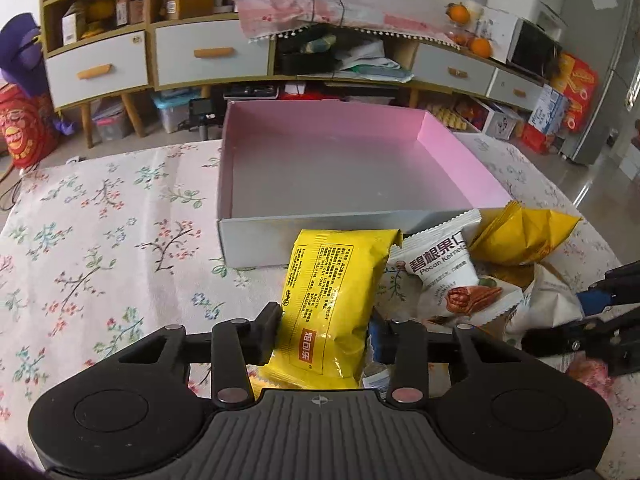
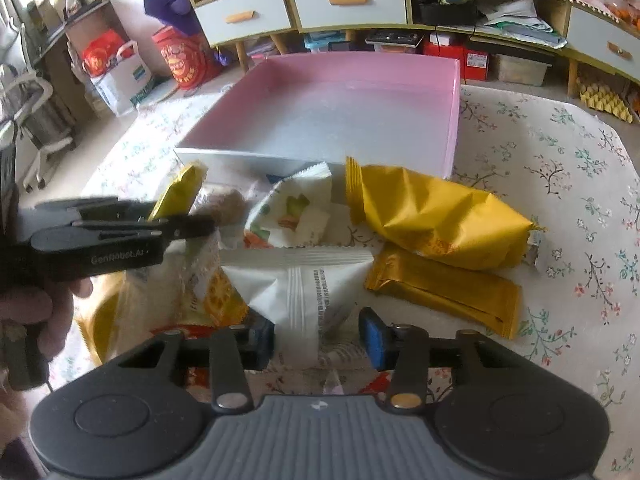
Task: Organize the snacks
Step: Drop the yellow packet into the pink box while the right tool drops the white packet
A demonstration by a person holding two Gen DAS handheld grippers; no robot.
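Observation:
A yellow snack packet (image 1: 332,292) stands upright between the fingers of my left gripper (image 1: 324,332), and both pads press its sides. My right gripper (image 2: 320,336) is closed on a white snack packet (image 2: 308,288) with its printed back facing me. Both lie in a pile of snacks in front of an empty pink-lined box (image 1: 320,224) (image 2: 256,160). In the pile are a white pecan packet (image 1: 440,272) and gold bags (image 1: 520,236) (image 2: 432,220). In the right wrist view, the left gripper (image 2: 180,228) reaches in from the left with a hand behind it.
A floral cloth (image 1: 100,240) covers the table. A flat gold packet (image 2: 448,292) and a white packet with a green and orange print (image 2: 296,216) lie close to the box. Beyond the table stand drawer cabinets (image 1: 208,52), bags and boxes on the floor.

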